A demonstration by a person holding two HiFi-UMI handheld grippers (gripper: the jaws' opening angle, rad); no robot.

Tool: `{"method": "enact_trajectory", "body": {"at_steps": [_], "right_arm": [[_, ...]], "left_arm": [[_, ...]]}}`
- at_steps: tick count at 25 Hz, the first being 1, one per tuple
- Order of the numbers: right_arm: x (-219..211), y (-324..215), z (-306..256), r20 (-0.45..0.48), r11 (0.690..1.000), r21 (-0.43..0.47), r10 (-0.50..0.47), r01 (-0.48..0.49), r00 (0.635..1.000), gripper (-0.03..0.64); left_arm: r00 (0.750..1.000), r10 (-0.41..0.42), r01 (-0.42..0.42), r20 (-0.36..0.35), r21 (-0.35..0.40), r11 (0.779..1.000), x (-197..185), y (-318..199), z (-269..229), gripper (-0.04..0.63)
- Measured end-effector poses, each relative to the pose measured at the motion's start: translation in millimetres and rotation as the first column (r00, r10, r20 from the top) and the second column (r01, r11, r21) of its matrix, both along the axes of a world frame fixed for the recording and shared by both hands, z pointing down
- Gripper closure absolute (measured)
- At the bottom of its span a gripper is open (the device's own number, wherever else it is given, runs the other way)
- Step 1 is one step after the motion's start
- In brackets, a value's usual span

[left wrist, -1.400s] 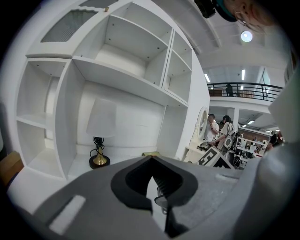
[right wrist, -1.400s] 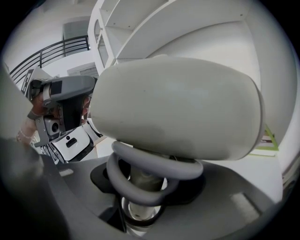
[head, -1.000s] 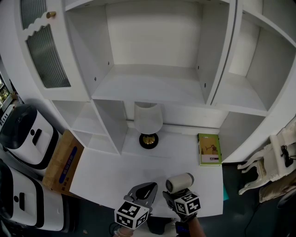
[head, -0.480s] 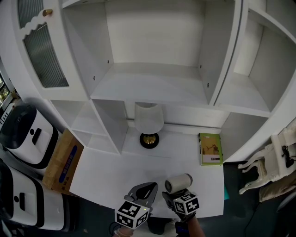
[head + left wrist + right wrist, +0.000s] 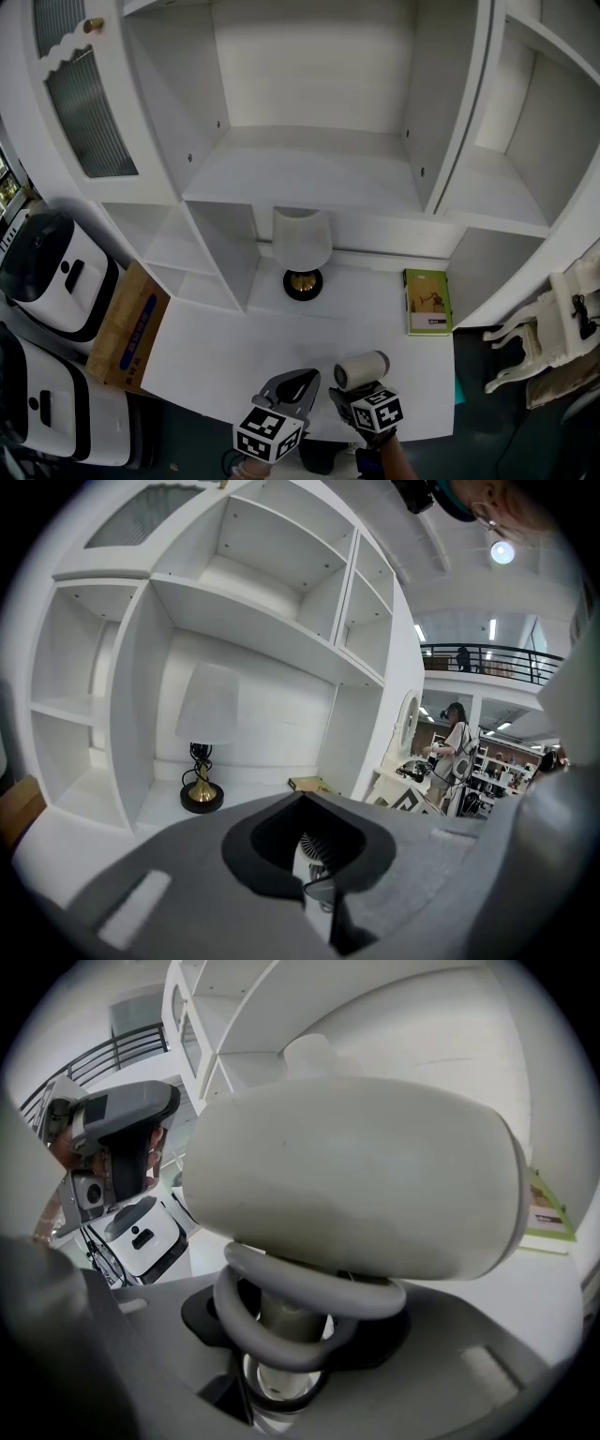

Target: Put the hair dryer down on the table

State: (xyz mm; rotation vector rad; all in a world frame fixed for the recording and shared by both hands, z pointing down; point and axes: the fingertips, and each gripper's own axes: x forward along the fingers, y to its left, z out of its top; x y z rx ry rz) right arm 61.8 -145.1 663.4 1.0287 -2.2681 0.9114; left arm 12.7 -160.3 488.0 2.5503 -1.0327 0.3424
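**One hair dryer held over the table, not yet put down**

Two grippers are seen at the near edge of one white flat table (image 5: 234, 356). One cream-coloured hair dryer with a smooth rounded barrel (image 5: 363, 370) is counted. It is held in the right gripper (image 5: 349, 396), above the front right part of the table. Its barrel is on top and its handle is clenched between the jaws. One grey rubbery cable (image 5: 309, 1302) is looped around this handle, just under the barrel. The left gripper (image 5: 296, 382) is just beside it. Its jaws are pressed together and nothing is grasped between them.

On the table are found one lamp with a white conical shade and a round black and gold foot (image 5: 302, 253), and one flat green rectangular book (image 5: 427, 302), well apart from each other. The lamp is standing upright at the back, under the white shelf unit with several open compartments (image 5: 300, 169). The compartments that are visible hold nothing. One brown cardboard box (image 5: 127, 328) is leaned beside the table's left side. Two glossy white machines with black parts (image 5: 52, 277) are standing further to the left.
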Motion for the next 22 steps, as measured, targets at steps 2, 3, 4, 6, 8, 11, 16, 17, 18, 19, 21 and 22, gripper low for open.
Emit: {"method": "enact_trajectory", "body": {"at_steps": [2, 3, 4, 6, 8, 11, 16, 17, 18, 19, 21, 22], "right_arm": [[0.3, 0.7, 3.3, -0.007, 1.000, -0.009, -0.004, 0.004, 1.000, 0.380], [0.5, 1.3, 5.0, -0.009, 1.000, -0.013, -0.007, 0.007, 1.000, 0.382], [0.6, 1.9, 6.7, -0.011, 1.000, -0.016, -0.009, 0.009, 1.000, 0.381], [0.3, 3.4, 10.0, -0.014, 1.000, -0.024, -0.014, 0.013, 1.000, 0.382], [-0.4, 4.7, 13.2, -0.018, 0.999, -0.033, -0.020, 0.020, 1.000, 0.382], [-0.8, 7.0, 18.5, -0.028, 0.999, -0.046, -0.029, 0.028, 0.999, 0.383], [-2.6, 11.5, 27.7, -0.044, 0.997, -0.068, -0.047, 0.044, 0.998, 0.383], [-2.6, 12.4, 29.9, -0.048, 0.996, -0.074, -0.049, 0.046, 0.998, 0.383], [-2.5, 13.4, 31.8, -0.052, 0.996, -0.079, -0.051, 0.047, 0.997, 0.383], [-2.4, 14.5, 33.5, -0.055, 0.995, -0.085, -0.053, 0.048, 0.997, 0.383], [-2.2, 16.4, 36.2, -0.058, 0.994, -0.096, -0.052, 0.047, 0.997, 0.383], [-2.3, 16.7, 37.3, -0.057, 0.994, -0.100, -0.051, 0.045, 0.997, 0.383]], "left_arm": [[1.000, 0.001, -0.001, 0.001, 0.001, 1.000, 0.7, 0.8, 0.0, 0.595], [1.000, 0.002, -0.002, 0.001, 0.001, 1.000, 1.0, 1.4, 0.2, 0.595], [1.000, 0.002, -0.002, 0.002, 0.001, 1.000, 1.2, 2.0, 0.3, 0.595], [1.000, 0.003, -0.003, 0.003, 0.001, 1.000, 1.0, 3.4, 0.2, 0.595], [1.000, 0.003, -0.003, 0.003, 0.001, 1.000, 0.6, 4.6, -0.2, 0.595], [1.000, 0.003, -0.003, 0.003, 0.002, 1.000, 0.1, 6.5, -0.4, 0.595], [1.000, 0.004, -0.004, 0.004, 0.003, 1.000, -1.0, 10.1, -0.6, 0.595], [1.000, 0.002, -0.002, 0.004, 0.003, 1.000, -1.4, 10.6, -0.7, 0.595], [1.000, 0.001, -0.001, 0.004, 0.003, 1.000, -1.9, 11.1, -0.7, 0.595], [1.000, 0.000, 0.000, 0.004, 0.003, 1.000, -2.3, 11.7, -0.6, 0.595], [1.000, -0.001, 0.001, 0.006, 0.002, 1.000, -3.1, 12.7, 0.1, 0.595], [1.000, -0.002, 0.002, 0.007, 0.001, 1.000, -3.5, 13.1, 0.5, 0.595]]}}
